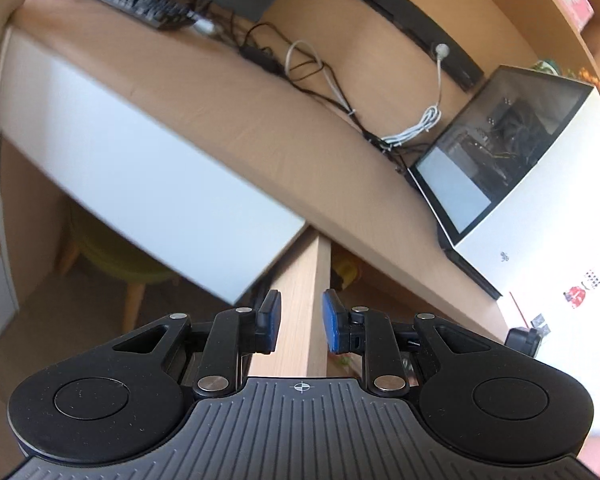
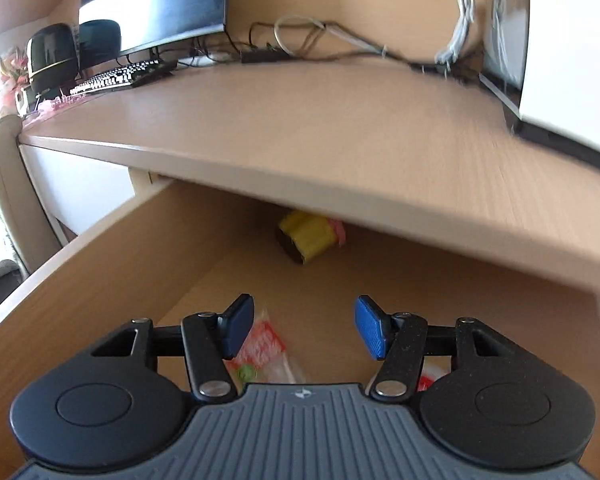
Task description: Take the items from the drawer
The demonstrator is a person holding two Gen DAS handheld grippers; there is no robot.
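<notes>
Drawer (image 2: pixel 112 264) under desktop overhang (image 2: pixel 340 184); yellow roll (image 2: pixel 308 236) behind, packet (image 2: pixel 266 344) nearer.

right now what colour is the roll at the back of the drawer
Yellow, with a dark end; the roll shows best in the right wrist view.

drawer (image 2: pixel 100 264): 1 | yellow roll (image 2: pixel 308 236): 1 | red-white packets (image 2: pixel 266 346): 2 | keyboard (image 2: pixel 120 76): 1 | monitor (image 2: pixel 152 4): 1

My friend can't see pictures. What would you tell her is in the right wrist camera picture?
The right hand-held gripper, jaws open and empty, points into an open wooden drawer under a desk. A red-and-white packet lies just below it, and a yellow ridged item sits farther back. A keyboard and monitor are on the desk.
</notes>
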